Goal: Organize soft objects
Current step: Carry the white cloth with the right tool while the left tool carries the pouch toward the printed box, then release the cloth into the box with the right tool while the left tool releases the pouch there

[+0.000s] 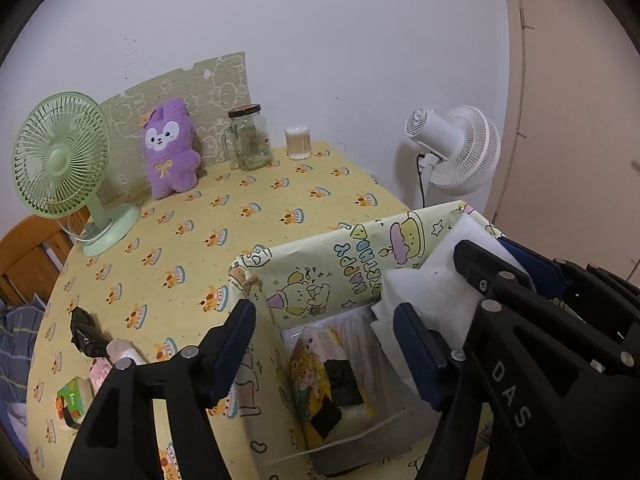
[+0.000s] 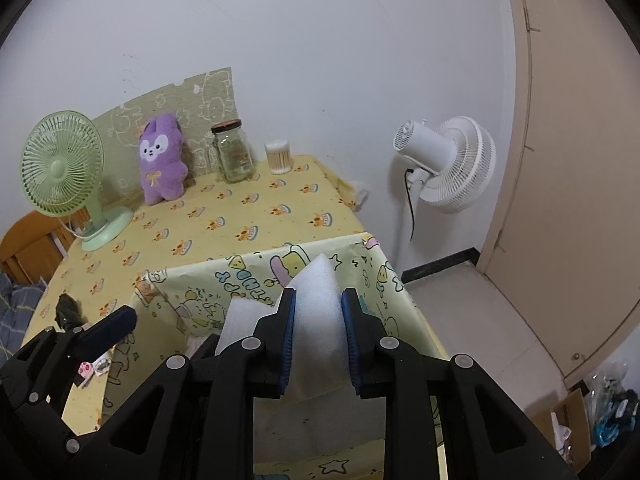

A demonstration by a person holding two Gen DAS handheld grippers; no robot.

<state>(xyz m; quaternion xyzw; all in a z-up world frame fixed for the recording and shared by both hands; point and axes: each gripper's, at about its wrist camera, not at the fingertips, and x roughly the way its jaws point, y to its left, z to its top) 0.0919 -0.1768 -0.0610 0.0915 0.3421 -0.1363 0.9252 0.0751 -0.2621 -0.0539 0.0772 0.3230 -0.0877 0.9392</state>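
**Foam sheet goes over the paper-lined box**

Over the near right corner of the table, both grippers hang above an open box lined with yellow cartoon birthday paper. The right gripper has its blue pads clamped on a folded piece of white foam sheet, which bulges up between them in a soft peak and trails off to the left in a second flap. The left gripper has its jaws wide apart with nothing pressed between them; its right finger sits just beside the same foam, which in that view hangs over the box's right edge.

That foam looks very light and springy, the closed-cell packing kind with a faint pebbled surface. It should crush easily under the pads and spring back, so a pinch well in from the edge seems safest; a grip on a corner would likely let it flop or tear. It is not slippery and not fragile.

Down inside the box lies a glossy, crinkly packet with cartoon print, partly under clear plastic.

Farther back, against the wall, a fluffy purple plush toy sits upright, soft and easy to squeeze around its middle. Beside it stand a glass jar with a dark lid, hard and breakable, and a tub of cotton swabs. A pale green desk fan stands at the far left, and a white floor fan beyond the table on the right.
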